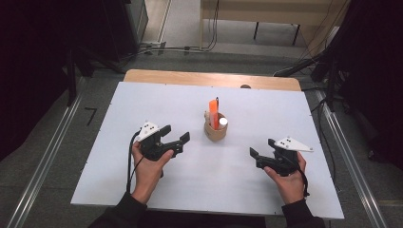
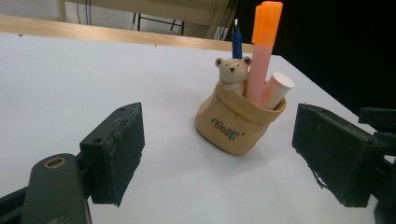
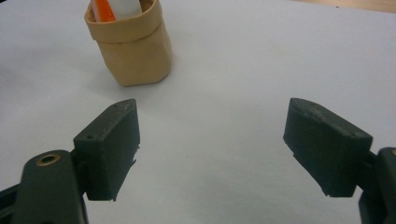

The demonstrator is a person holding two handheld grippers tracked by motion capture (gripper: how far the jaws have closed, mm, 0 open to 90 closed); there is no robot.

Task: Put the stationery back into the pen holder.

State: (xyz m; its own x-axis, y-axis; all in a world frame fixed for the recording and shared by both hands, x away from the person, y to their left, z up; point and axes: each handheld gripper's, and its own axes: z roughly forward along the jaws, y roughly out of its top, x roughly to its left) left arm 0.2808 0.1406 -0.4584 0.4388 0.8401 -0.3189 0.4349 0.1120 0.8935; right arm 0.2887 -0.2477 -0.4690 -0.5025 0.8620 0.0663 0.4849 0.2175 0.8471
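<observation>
A tan bag-shaped pen holder (image 1: 215,130) stands upright near the middle of the white table (image 1: 157,99). It has a small bear figure (image 2: 232,72) on its rim and the word "Best" on its side. In it stand an orange highlighter (image 2: 261,51), a white-capped marker (image 2: 278,88) and a blue pen (image 2: 237,43). My left gripper (image 1: 177,134) is open, left of the holder, with nothing between its jaws. My right gripper (image 1: 259,157) is open too, lower right of the holder (image 3: 130,44), and holds nothing.
A wooden strip (image 1: 209,79) borders the table's far edge. Beyond it are a grey floor with cables (image 1: 166,47) and a wooden desk (image 1: 266,14). Metal rails (image 1: 43,161) run along both sides of the table.
</observation>
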